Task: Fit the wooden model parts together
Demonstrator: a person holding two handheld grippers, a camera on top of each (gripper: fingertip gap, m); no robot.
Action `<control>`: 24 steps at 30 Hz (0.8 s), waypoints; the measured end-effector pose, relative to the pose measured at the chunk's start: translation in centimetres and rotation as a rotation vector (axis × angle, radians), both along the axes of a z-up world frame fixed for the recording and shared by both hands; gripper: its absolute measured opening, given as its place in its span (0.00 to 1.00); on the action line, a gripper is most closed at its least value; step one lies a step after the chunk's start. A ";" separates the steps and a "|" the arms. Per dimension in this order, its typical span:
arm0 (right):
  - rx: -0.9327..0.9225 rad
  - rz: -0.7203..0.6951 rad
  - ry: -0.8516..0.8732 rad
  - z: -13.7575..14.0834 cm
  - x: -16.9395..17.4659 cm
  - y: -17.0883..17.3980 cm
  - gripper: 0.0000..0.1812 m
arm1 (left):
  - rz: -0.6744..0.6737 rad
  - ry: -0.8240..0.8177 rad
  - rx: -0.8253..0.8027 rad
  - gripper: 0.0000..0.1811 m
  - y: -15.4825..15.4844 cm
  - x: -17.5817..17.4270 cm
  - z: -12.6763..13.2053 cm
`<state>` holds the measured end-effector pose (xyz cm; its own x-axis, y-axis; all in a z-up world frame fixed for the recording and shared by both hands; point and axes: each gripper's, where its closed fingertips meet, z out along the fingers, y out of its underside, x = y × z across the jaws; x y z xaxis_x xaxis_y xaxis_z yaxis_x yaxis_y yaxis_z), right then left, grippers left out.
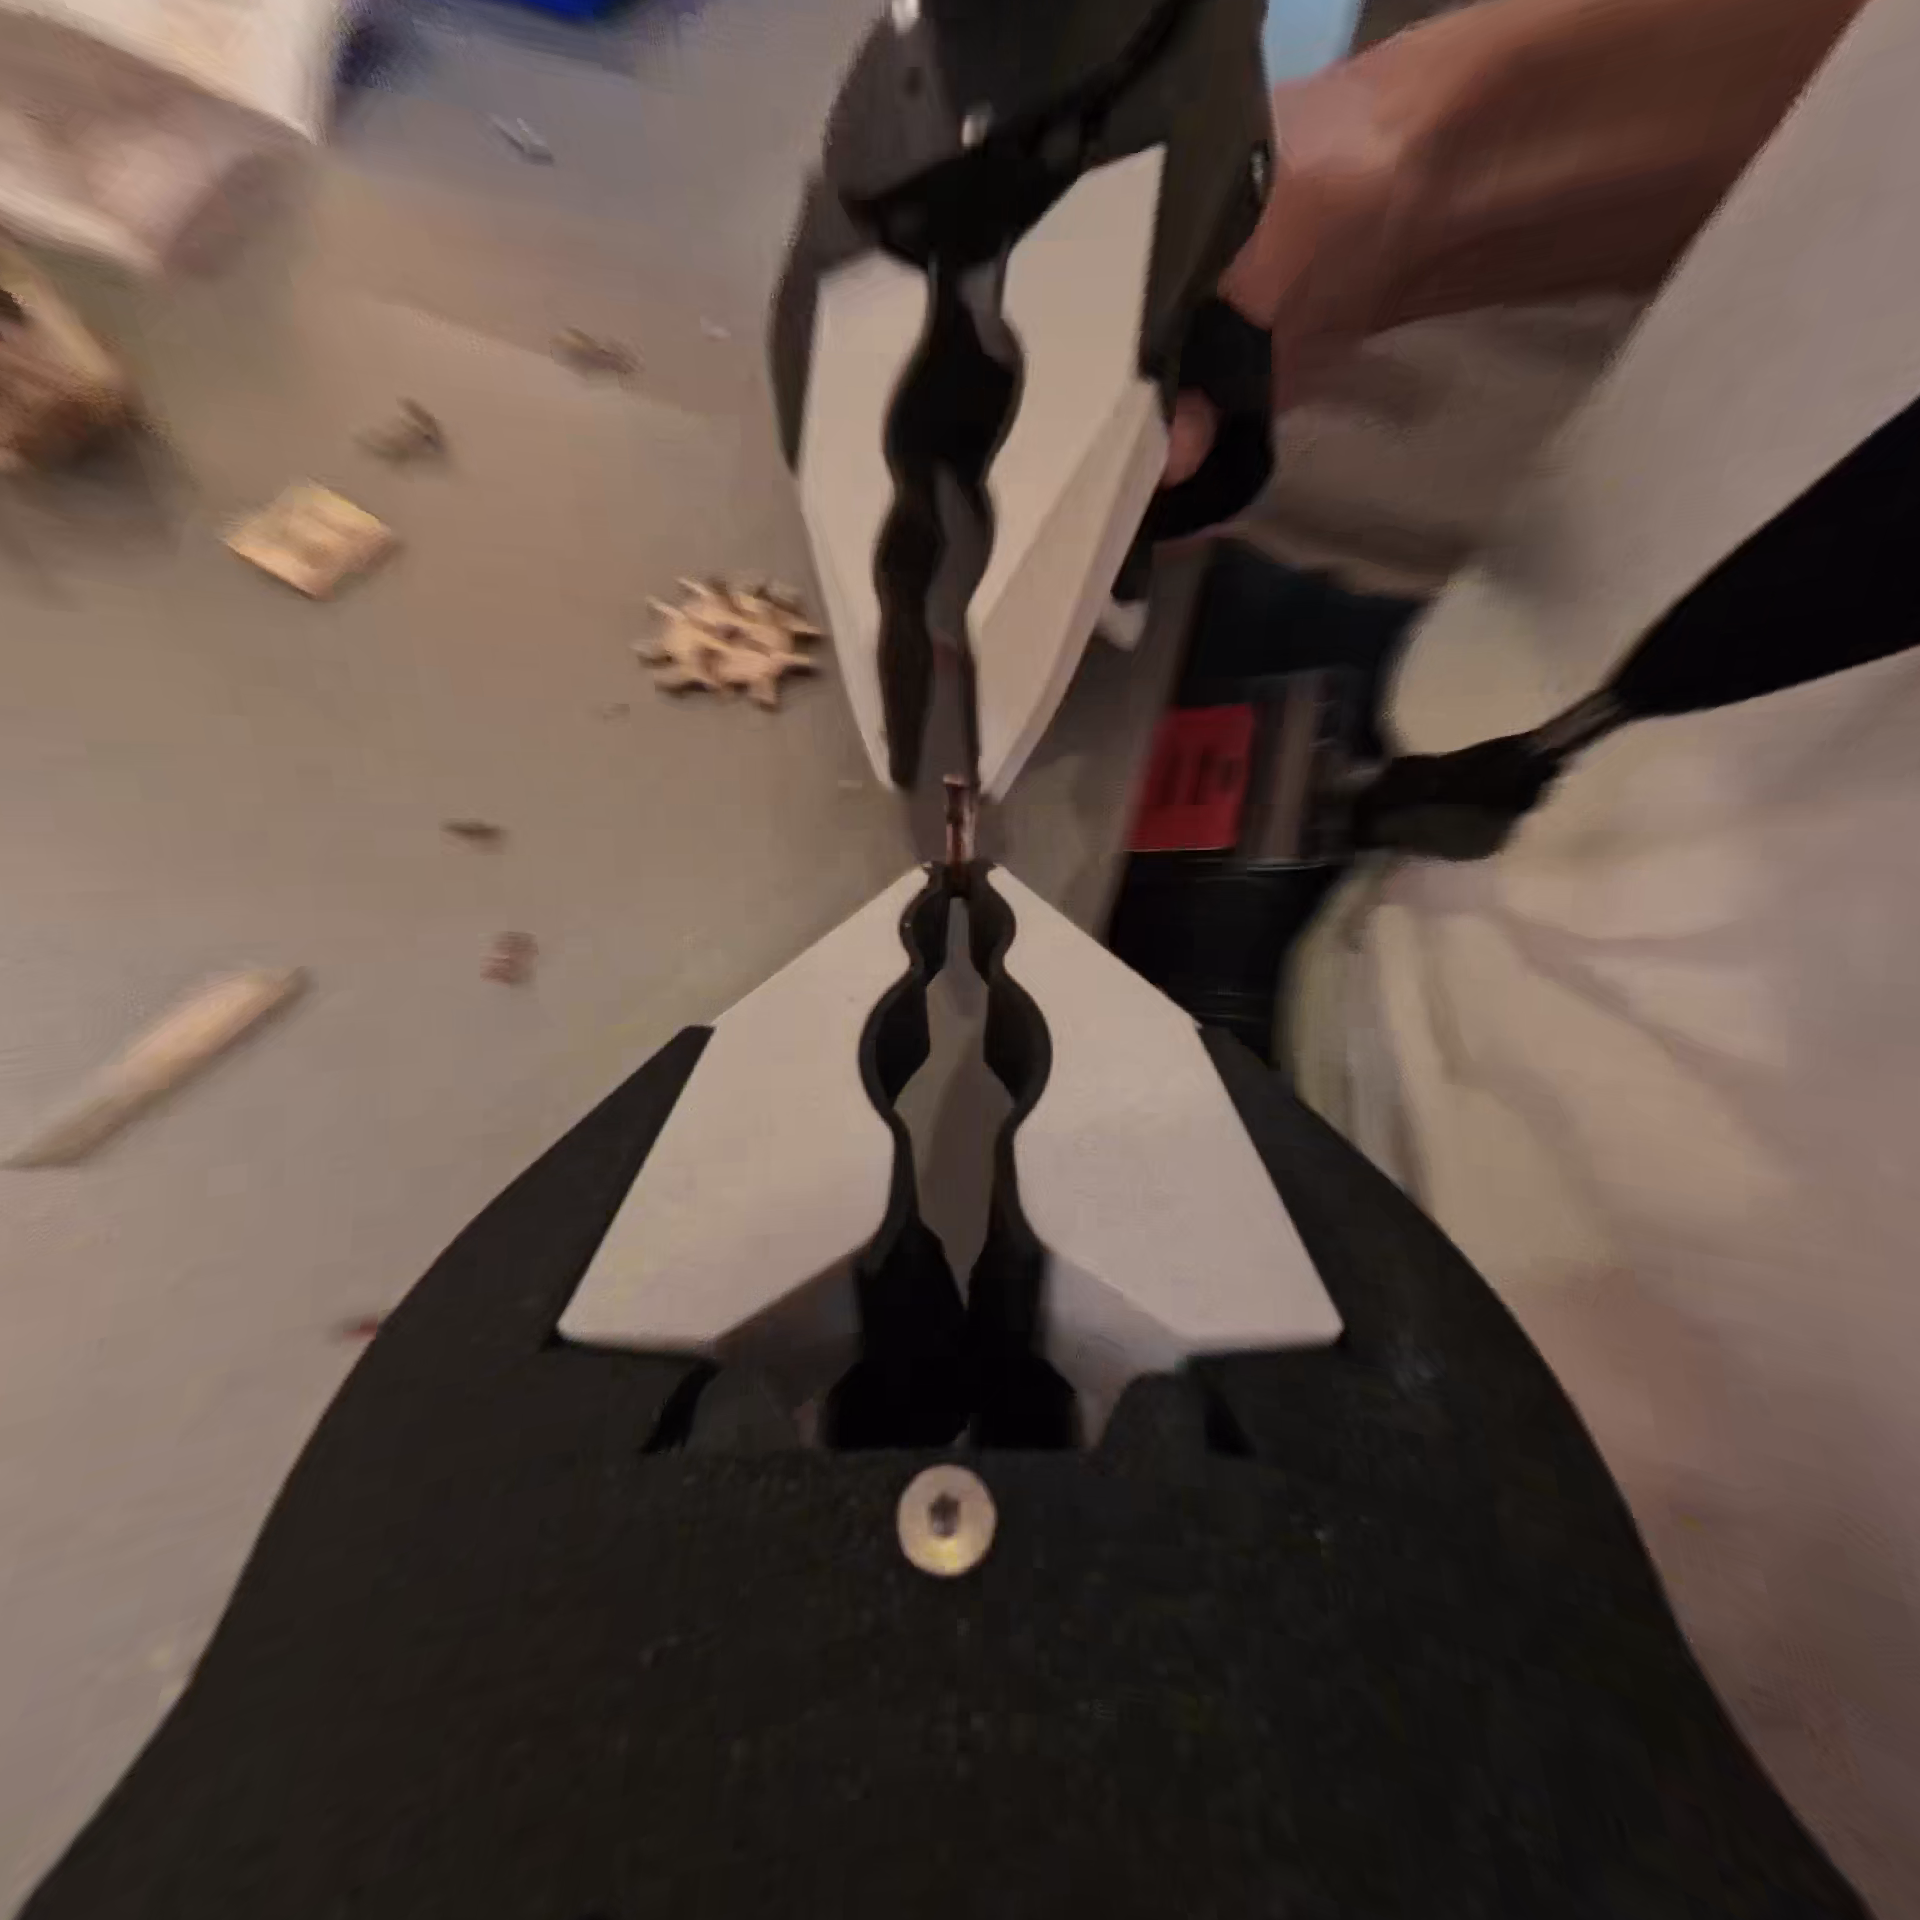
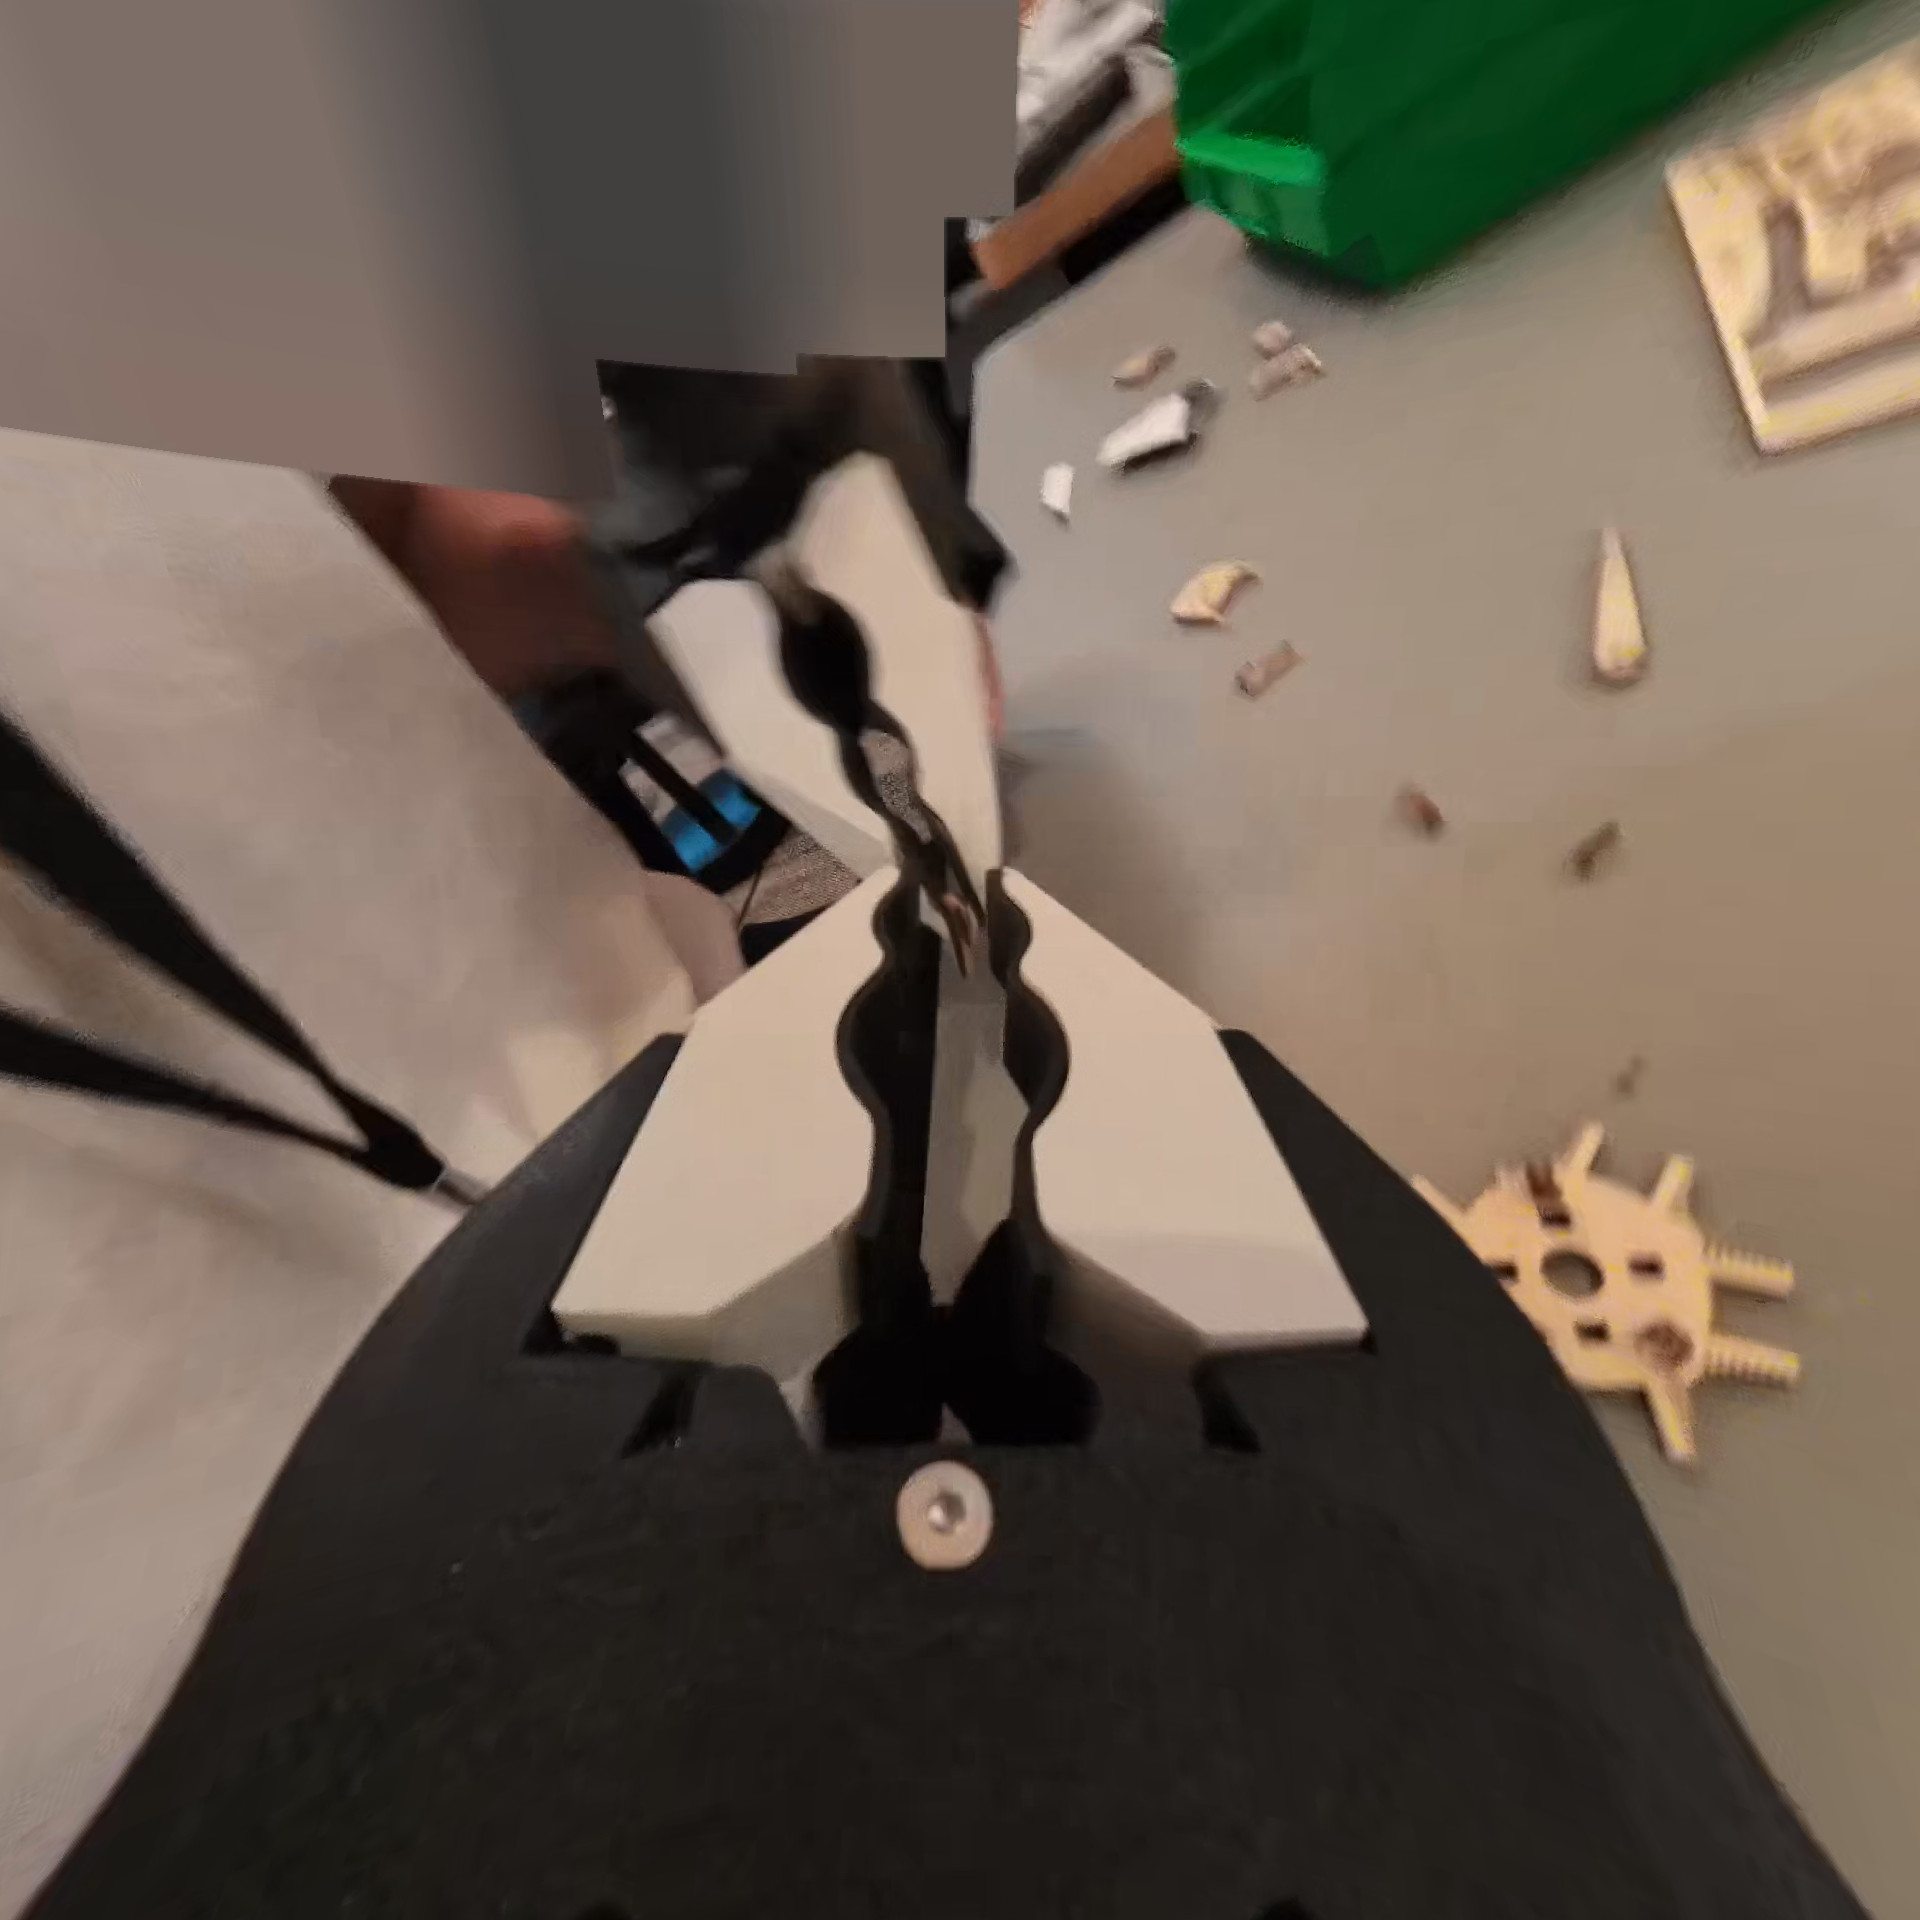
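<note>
- the grey table (image 1: pixel 312 831) fills the left of the left wrist view, strewn with loose wooden parts.
- a green bag (image 2: pixel 1455 135) sits at the upper right of the right wrist view; its contents are hidden.
- a spiked wooden wheel (image 2: pixel 1621 1288) lies at lower right there.
- mid-frame, the left gripper (image 1: pixel 954 871) and right gripper (image 1: pixel 951 779) meet tip to tip, jaws together on a small dark wooden piece (image 1: pixel 954 821).

Two grippers are being counted: the left gripper (image 1: pixel 954 878) and the right gripper (image 1: pixel 951 784). One spoked wooden wheel (image 2: pixel 1621 1288), one cut-out wooden sheet (image 2: pixel 1808 281) and one green bag (image 2: pixel 1455 125) are being seen. About a dozen small wooden scraps (image 2: pixel 1210 592) are being tallied, blurred.
</note>
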<state>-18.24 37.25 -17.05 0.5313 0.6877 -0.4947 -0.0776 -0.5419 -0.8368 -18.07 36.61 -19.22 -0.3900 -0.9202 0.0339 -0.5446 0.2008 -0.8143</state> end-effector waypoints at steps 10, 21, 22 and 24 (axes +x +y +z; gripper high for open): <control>0.141 0.328 0.260 5.8 0.0 -1.7 0.17 | -0.433 0.128 -0.802 0.00 -2.8 -1.5 5.9; 0.179 0.326 0.541 9.3 -1.0 -2.4 0.08 | -0.529 -0.013 -1.010 0.00 -2.6 -0.9 10.2; 0.189 0.324 0.553 9.6 -1.0 -2.4 0.08 | -0.532 -0.019 -1.034 0.00 -2.6 -0.9 10.5; 0.204 0.325 0.561 10.0 -1.0 -2.4 0.07 | -0.532 -0.030 -1.053 0.00 -2.6 -0.9 10.8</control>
